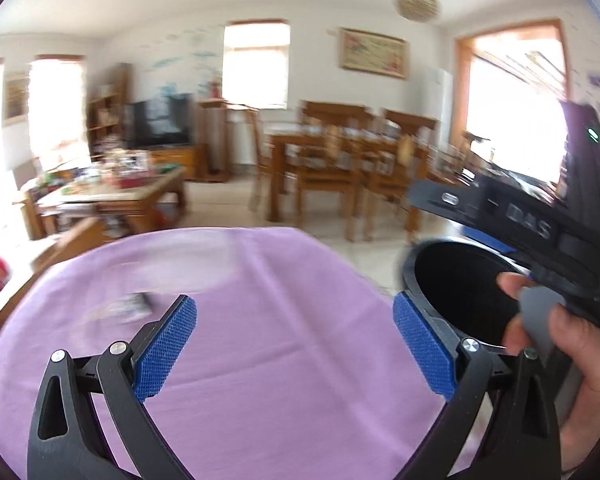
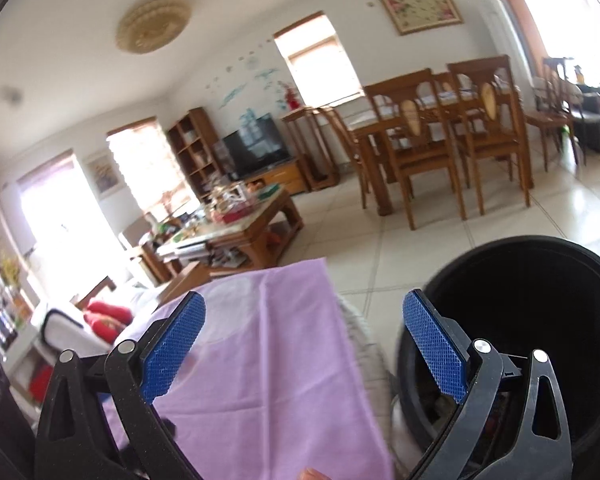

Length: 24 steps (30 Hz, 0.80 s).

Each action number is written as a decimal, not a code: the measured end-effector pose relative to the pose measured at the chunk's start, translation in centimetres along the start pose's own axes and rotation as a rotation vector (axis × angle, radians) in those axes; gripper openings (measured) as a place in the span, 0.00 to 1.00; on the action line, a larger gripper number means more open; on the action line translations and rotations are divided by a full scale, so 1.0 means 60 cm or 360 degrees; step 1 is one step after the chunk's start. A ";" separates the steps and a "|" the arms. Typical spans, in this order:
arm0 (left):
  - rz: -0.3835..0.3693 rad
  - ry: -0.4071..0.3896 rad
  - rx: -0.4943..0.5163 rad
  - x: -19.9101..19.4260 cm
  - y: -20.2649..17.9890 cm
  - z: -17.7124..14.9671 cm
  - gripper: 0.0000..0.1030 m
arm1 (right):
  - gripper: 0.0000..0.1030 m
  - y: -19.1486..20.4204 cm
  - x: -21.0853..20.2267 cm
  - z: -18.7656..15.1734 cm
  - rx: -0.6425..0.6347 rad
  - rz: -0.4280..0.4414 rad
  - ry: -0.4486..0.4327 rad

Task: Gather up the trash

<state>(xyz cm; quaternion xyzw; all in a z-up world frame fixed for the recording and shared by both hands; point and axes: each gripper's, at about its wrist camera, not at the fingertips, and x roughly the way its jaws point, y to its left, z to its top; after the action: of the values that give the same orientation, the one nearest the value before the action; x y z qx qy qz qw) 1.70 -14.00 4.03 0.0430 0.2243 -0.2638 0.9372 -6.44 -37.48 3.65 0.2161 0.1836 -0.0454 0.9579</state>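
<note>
Both grippers are empty at this moment. The left gripper (image 1: 294, 346) fills the bottom of its own view with its blue pads spread wide above the purple cloth (image 1: 260, 320), nothing between them. The right gripper (image 2: 304, 346) stands just as wide, again with nothing in its jaws; one finger shows over the cloth at lower left of its view, the other in front of the black bin (image 2: 540, 320) at lower right. Some dim scraps seem to lie at the bottom of the bin, which suggests part of the trash is already inside, though the dark interior hides how much. One small dark, blurred object (image 1: 130, 306) lies on the cloth at left of centre in the left wrist view; it looks like a piece yet to be collected. The rest of the cloth appears bare, so the task seems well along, with at least this one pick and drop remaining.
</note>
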 end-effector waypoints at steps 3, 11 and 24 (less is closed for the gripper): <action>0.0167 -0.0042 -0.0096 -0.026 0.066 -0.001 0.95 | 0.95 0.070 0.015 -0.008 -0.0125 0.0065 -0.0015; 0.0471 -0.0122 -0.0224 -0.066 0.188 -0.011 0.95 | 0.95 0.222 0.067 -0.055 -0.0366 0.0219 -0.0002; 0.0573 -0.0153 -0.0364 -0.092 0.259 -0.045 0.95 | 0.95 0.261 0.116 -0.123 -0.0460 0.0159 0.0029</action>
<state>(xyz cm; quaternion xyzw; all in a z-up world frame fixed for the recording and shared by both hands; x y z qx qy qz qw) 4.39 2.48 3.46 -0.0369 0.1964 -0.0668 0.9775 0.16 -20.23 1.08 0.0851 0.1859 0.0312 0.9784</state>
